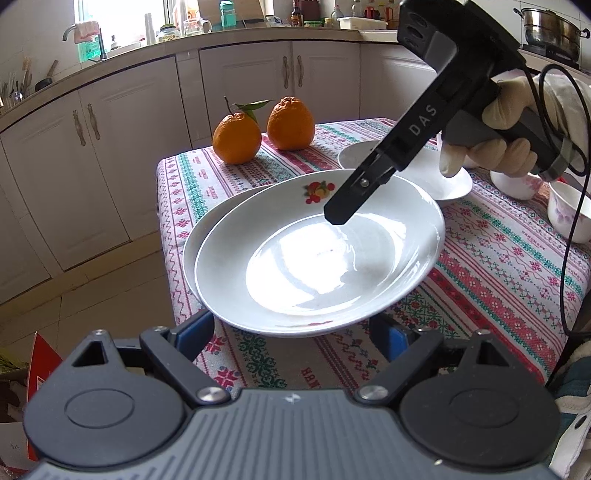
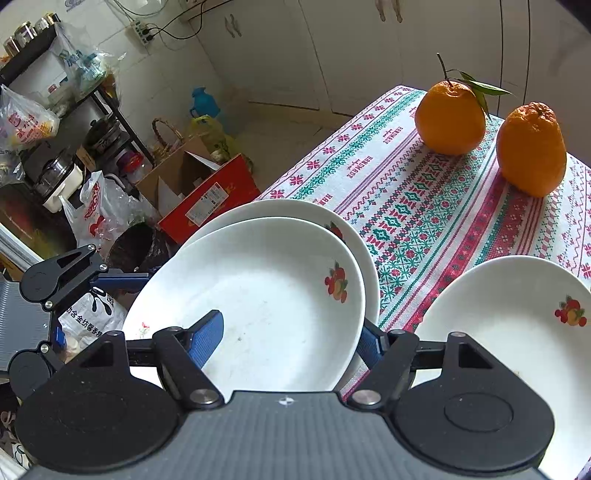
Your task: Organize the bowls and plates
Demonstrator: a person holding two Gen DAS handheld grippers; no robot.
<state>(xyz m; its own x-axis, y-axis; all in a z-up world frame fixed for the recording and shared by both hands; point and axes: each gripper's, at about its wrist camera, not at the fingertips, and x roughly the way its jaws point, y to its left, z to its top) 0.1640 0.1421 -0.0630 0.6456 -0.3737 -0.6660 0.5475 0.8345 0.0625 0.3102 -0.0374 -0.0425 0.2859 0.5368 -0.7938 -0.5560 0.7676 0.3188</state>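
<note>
Slightly tilted top plate (image 2: 258,302) (near-round)

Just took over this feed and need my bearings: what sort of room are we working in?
Most likely a home kitchen. A run of white cabinets sits under a counter with a sink tap, a steel pot stands on a stove, and the white plates lie on a small table under a patterned tablecloth.

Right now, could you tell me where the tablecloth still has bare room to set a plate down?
The widest bare stretch of tablecloth lies between the two oranges and the stacked plates. A narrower strip runs between that stack and the single plate. It is crowded by the small bowls at the right gripper's side.
</note>
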